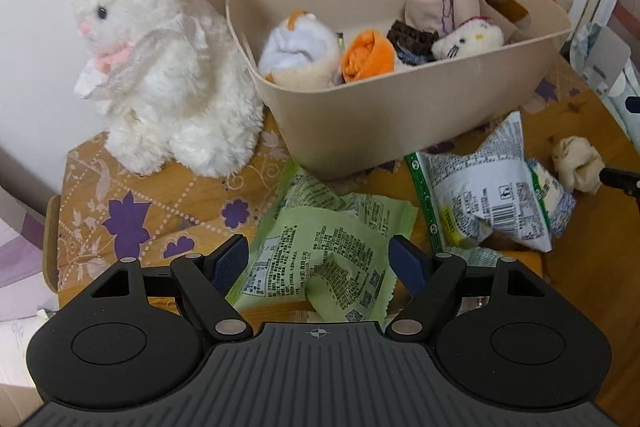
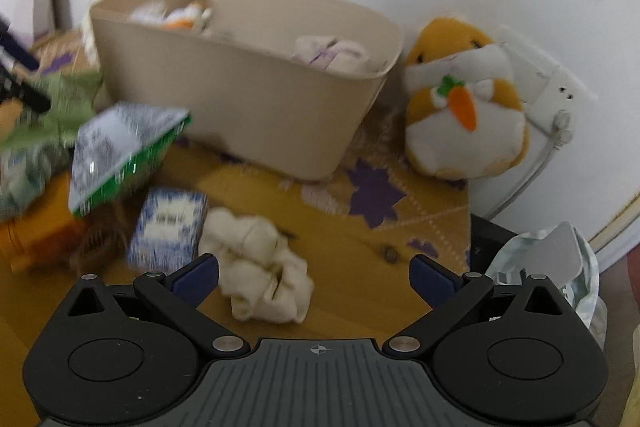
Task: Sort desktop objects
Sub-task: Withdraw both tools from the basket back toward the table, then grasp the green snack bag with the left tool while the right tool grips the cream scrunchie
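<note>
At the far left of the table, the left wrist view shows a white plush rabbit (image 1: 160, 59) sitting upright on the flowered tablecloth (image 1: 132, 203), its side touching the beige bin (image 1: 400, 107). Only this view looks down into the bin: a rolled white and orange cloth (image 1: 298, 47), an orange roll (image 1: 368, 57), a brown item, a small white cat plush (image 1: 468, 39) and a pale folded cloth (image 1: 440, 5) lie inside. The right wrist view sees the bin (image 2: 248, 99) from its side, so its contents are mostly hidden and blurred.

Near the bin, the left gripper (image 1: 320, 263) hangs with its jaws wide apart and nothing pressed between them; the green snack wrapper (image 1: 320, 255) lies on the table below the gap. To the right lies a crumpled white and green packet (image 1: 492, 195), and beyond it a knotted cream cloth (image 1: 576, 163).

The right wrist view shows that cream cloth (image 2: 260, 275) close up, lying just ahead of the right gripper (image 2: 314, 275), nearer its left finger. Its jaws also stand wide, holding nothing. A small blue and white packet (image 2: 168, 231) touches the cloth's left side.

Farthest right, an orange hamster plush (image 2: 464, 107) with a carrot stands against the wall, plain in the right view but only partly seen behind the bin in the left. A crumpled bag (image 2: 560, 267) lies off the table's right edge.
</note>
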`<state>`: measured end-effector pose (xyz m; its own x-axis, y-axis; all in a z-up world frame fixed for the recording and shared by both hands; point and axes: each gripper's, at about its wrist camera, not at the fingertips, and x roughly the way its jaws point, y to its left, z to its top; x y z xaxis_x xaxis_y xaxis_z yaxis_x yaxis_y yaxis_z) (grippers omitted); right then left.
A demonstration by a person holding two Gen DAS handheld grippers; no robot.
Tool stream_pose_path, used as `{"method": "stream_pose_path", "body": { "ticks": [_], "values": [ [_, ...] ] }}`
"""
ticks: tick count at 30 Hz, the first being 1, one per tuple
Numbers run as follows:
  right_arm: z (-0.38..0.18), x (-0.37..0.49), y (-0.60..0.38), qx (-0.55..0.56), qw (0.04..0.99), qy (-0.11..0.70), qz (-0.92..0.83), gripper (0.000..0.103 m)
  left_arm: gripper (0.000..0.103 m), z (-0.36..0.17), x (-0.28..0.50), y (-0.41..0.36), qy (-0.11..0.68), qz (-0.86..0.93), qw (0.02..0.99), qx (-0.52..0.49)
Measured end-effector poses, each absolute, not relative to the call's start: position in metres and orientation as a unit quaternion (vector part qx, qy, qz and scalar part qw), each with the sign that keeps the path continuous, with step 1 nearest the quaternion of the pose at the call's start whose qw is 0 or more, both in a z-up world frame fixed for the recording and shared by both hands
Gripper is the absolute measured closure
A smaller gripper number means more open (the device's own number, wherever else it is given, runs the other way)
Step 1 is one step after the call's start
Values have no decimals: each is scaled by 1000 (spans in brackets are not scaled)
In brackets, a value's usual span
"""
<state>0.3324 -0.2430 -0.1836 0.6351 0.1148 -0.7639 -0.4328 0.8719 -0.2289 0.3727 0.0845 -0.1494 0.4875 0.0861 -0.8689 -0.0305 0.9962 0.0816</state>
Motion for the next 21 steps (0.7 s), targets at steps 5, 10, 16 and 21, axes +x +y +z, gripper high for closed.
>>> {"method": "stream_pose_path", "body": {
  "ticks": [5, 10, 16, 21],
  "values": [
    [-196, 335, -234, -228, 867, 409, 169, 0, 23, -162, 383, 85, 517, 24, 855, 42],
    [-203, 342, -225, -245, 860, 410, 178, 3, 22, -173, 392, 80, 522, 25, 850, 69],
    [-209, 345, -214, -264, 847, 419, 195, 40, 31, -177, 398, 79, 526, 29, 846, 82],
    [-207, 344, -209, -269, 835, 430, 213, 81, 38, -175, 395, 85, 520, 27, 850, 80]
  ]
}}
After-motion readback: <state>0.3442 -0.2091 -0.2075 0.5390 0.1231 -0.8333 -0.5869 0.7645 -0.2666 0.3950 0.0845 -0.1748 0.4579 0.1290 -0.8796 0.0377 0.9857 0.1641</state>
